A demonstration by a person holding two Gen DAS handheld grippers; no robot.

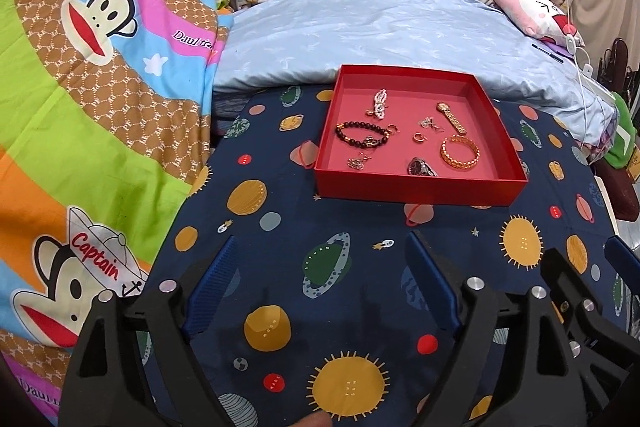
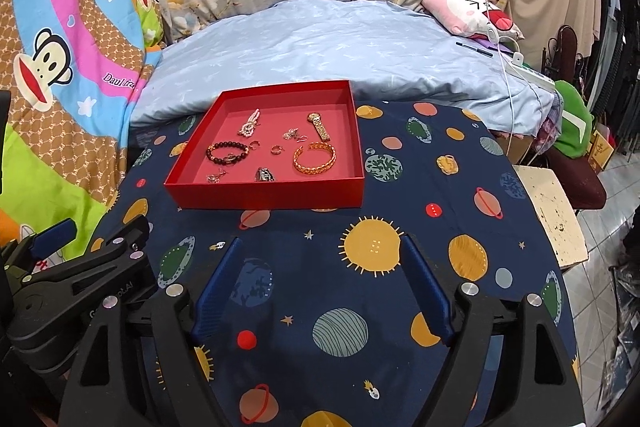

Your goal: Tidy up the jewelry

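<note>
Navy planet-print cloth (image 1: 360, 267) is covering the counter, with a shallow square red cardboard tray (image 1: 418, 187) sitting on it holding a gold chain-link bangle (image 1: 460, 151), dark beaded bracelet (image 1: 362, 135) and gold watch (image 1: 450, 117). Left tongs (image 1: 324, 251) and right tongs (image 2: 322, 247) are hovering short of the tray, both spread apart, gripping nothing.

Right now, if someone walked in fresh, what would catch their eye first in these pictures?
The red tray on the planet-print cloth, with jewelry spread loose inside: a gold bangle at front right, a dark bead bracelet at left, a gold watch at back right. Both grippers, left and right, hang open before it.
</note>
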